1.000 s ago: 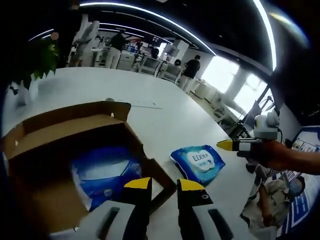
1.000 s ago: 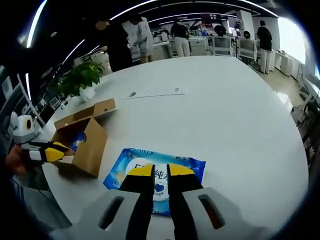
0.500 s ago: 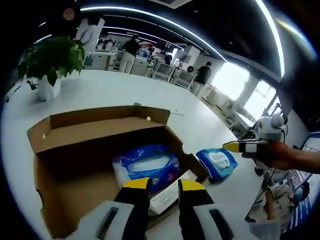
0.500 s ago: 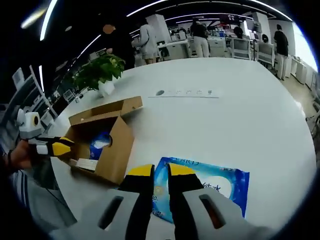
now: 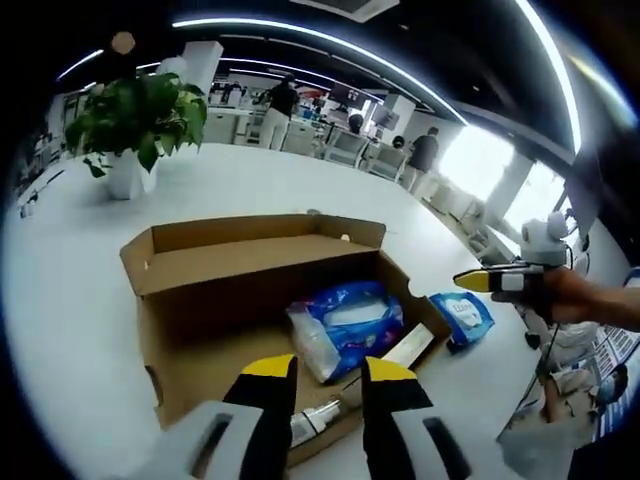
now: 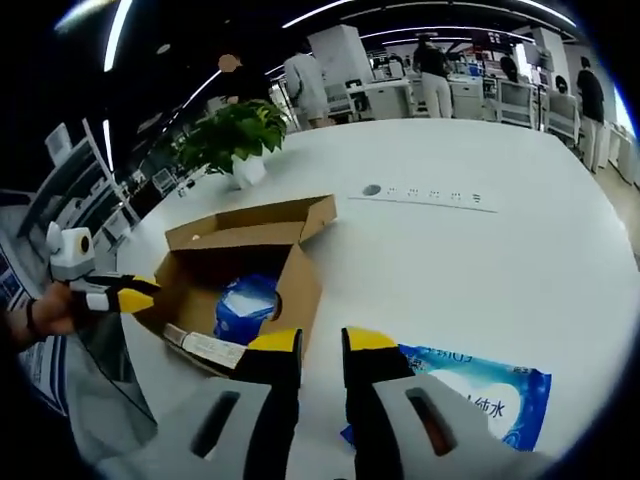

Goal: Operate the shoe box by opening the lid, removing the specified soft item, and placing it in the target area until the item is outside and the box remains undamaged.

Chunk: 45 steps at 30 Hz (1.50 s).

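An open cardboard shoe box (image 5: 200,300) stands on the white table, its lid flap folded back. Inside lie a blue soft wipes pack (image 5: 345,325) and a slim white carton (image 5: 400,352). My left gripper (image 5: 328,372) hovers over the box's near edge, jaws slightly apart and holding nothing. A second blue wipes pack (image 5: 462,315) lies on the table beside the box. My right gripper (image 6: 322,342) sits between the box (image 6: 250,265) and that outer pack (image 6: 480,395), jaws a little apart and empty. The pack inside (image 6: 245,300) shows through the box's opening.
A potted plant (image 5: 140,110) stands on the table behind the box, also seen as the plant (image 6: 235,135). A flat socket strip (image 6: 420,195) lies mid-table. Hands hold the right gripper (image 5: 500,282) and the left gripper (image 6: 115,295). People and desks fill the far background.
Both views have swung toward the box, which now looks nearer. The outer wipes pack has slid from under the right jaws to their right. Jaw gaps look unchanged.
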Motion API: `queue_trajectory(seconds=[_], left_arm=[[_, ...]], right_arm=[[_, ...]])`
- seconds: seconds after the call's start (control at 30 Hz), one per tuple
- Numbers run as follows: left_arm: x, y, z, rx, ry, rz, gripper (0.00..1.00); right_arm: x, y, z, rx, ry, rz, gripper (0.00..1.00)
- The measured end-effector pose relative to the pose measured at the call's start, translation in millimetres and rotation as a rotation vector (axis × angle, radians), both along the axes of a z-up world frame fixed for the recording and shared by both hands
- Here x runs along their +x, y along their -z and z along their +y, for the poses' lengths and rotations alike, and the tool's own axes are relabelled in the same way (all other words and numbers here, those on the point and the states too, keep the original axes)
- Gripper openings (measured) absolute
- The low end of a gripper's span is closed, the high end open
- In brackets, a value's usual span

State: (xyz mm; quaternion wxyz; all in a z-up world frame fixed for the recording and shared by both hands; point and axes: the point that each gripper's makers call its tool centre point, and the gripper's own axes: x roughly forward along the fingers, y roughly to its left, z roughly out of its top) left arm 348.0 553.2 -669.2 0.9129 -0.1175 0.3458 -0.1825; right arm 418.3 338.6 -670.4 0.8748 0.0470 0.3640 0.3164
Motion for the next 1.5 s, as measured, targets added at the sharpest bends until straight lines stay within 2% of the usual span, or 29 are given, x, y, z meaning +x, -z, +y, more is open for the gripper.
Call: queue_trajectory(seconds=[0.1, 0.57, 1.03, 1.33, 1.5], left_arm=[[-2.8, -1.0, 11, -0.001, -0.021, 0.000, 0.26], [-10.4, -6.0, 37, 0.011, -0.047, -0.014, 0.28], [-22.0, -5.4, 55, 0.009, -0.068, -0.013, 0.28], [-26.7, -7.9, 64, 0.006, -0.084, -0.019, 0.29], [-28.4, -8.1, 68, 0.008, -0.088, -0.021, 0.29]], right_arm=[[-2, -0.3, 11, 0.001, -0.034, 0.002, 0.16], [-11, -1.6, 51, -0.014, -0.163, 0.002, 0.19], [-16, -1.5, 75, -0.054, -0.270, -0.014, 0.28], [-21, 6.9, 89, -0.094, -0.343, -0.010, 0.32], [-16, 9.8, 93, -0.114, -0.364, -0.015, 0.34]])
